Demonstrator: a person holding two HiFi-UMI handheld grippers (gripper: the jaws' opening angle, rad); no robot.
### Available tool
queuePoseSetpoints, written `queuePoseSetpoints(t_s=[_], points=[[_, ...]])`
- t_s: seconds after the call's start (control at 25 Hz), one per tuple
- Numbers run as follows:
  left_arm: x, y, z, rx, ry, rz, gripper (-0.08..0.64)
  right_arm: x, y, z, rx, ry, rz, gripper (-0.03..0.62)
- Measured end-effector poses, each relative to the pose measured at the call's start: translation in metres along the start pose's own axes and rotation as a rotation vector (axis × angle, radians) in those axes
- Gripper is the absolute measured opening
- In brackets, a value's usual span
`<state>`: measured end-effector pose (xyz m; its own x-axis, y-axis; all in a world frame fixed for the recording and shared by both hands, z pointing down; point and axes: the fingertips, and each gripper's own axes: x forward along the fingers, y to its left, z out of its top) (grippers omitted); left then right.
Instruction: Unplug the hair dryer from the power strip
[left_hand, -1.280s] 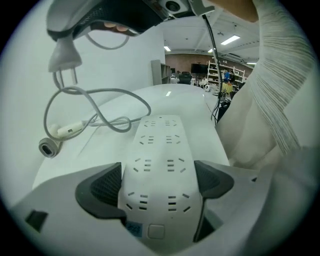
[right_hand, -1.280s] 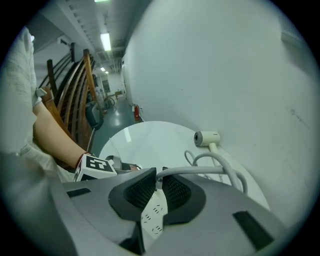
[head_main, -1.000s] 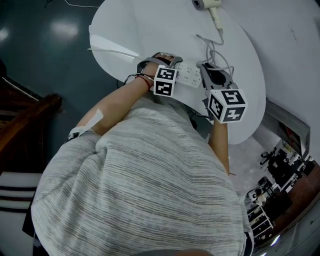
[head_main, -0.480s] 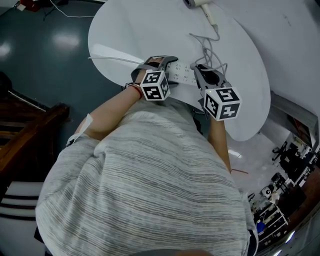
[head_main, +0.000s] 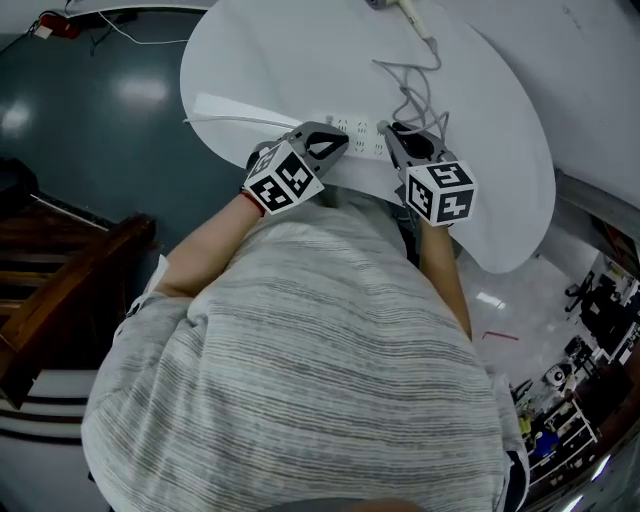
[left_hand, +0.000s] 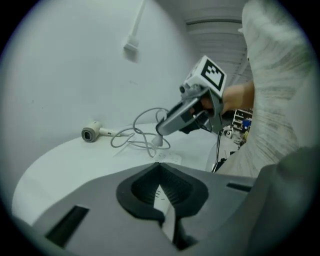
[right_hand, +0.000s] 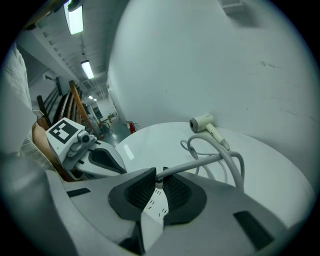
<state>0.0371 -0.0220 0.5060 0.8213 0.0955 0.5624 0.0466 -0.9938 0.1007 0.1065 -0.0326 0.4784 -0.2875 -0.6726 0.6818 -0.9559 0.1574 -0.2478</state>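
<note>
White plug (left_hand: 157, 142) sat clamped in the right gripper (head_main: 387, 130) at the power strip (head_main: 362, 147); left gripper (head_main: 344, 141), just closed, held nothing.

Smooth glossy table (head_main: 300, 60), matt plastic power strip (head_main: 358, 136)

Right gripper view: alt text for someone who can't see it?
The right hand-held gripper is clamped on the grey hair dryer cord just above a white power strip. The cord loops across a round white table to the hair dryer. The left hand-held gripper, just closed and empty, hovers at left.
</note>
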Motion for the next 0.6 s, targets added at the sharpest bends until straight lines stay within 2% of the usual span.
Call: queuePoseSetpoints(t_s=[0.12,0.28,0.6], points=[[-0.015,0.002,0.007,-0.098,-0.049,-0.007,0.006,0.008,-0.003,-0.010,0.019,0.012,-0.003,0.053],[-0.029,0.008,0.013,-0.182,-0.105,0.004,0.006,0.020,-0.007,-0.020,0.048,0.018,-0.002,0.052],[-0.041,0.014,0.019,-0.275,-0.169,0.010,0.006,0.036,-0.012,-0.041,0.081,0.049,-0.009,0.053]])
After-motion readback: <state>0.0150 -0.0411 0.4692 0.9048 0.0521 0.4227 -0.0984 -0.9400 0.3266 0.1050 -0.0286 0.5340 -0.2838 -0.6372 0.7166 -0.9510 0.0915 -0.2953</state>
